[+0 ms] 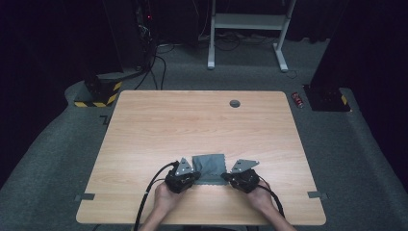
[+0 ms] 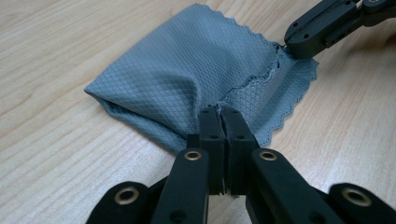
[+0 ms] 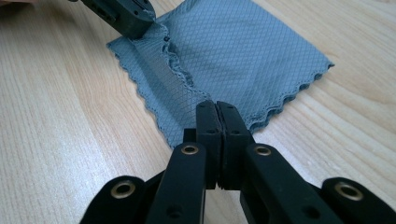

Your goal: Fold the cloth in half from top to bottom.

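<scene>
Grey diamond-weave cloth (image 1: 210, 168) w/ scalloped edges lies folded on the wooden worktop (image 1: 202, 125), toward the person's edge, well away from the round grommet (image 1: 235, 103) at the far side. Left gripper (image 2: 221, 112) sits at the cloth's left near corner, fingers (image 2: 211, 128) clenched on its edge, fabric bunching up beside them. Right gripper (image 3: 216, 105) is at the cloth's right near corner, fingers (image 3: 208, 126) likewise pinched tight on the hem; both hands rest just behind the cloth.
</scene>
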The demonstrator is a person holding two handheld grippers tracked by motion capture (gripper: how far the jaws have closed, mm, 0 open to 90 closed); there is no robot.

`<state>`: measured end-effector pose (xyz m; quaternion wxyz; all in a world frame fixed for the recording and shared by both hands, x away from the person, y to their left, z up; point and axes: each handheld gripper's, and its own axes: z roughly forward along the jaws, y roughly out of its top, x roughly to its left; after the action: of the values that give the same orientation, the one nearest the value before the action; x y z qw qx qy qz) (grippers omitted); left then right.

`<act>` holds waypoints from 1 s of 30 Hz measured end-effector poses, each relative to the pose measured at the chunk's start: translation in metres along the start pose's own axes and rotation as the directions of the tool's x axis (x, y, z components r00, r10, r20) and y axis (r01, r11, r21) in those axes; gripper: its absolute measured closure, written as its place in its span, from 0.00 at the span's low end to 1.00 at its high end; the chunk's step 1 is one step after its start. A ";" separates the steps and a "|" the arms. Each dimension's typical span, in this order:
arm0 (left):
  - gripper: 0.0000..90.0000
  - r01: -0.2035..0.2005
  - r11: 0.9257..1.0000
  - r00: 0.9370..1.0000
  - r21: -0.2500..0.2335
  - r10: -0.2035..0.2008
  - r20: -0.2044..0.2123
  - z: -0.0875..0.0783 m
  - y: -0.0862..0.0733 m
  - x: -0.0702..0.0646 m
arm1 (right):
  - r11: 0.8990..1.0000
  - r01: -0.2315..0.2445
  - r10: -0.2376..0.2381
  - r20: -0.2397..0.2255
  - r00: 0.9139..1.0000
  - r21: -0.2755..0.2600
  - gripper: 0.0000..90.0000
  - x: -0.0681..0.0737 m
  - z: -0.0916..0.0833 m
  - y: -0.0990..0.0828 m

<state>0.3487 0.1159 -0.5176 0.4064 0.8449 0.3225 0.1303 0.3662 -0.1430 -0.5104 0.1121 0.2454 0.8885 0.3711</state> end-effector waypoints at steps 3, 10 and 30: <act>0.97 0.001 1.000 1.000 0.000 -0.001 0.004 -0.001 -0.001 0.000 | 1.000 -0.003 0.003 -0.002 1.000 0.006 0.98 0.000 0.001 -0.001; 0.85 0.044 0.997 0.999 -0.059 -0.043 0.024 -0.018 0.001 0.001 | 0.998 -0.048 0.047 -0.031 0.998 -0.032 0.84 -0.004 -0.009 -0.001; 0.65 0.017 0.998 0.998 0.066 -0.012 -0.069 -0.001 0.001 -0.007 | 0.999 -0.002 0.000 0.050 0.999 0.048 0.71 0.001 0.008 0.005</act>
<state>0.3430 0.1117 -0.5161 0.3675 0.8507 0.3465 0.1454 0.3704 -0.1351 -0.5125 0.1283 0.2577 0.8940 0.3434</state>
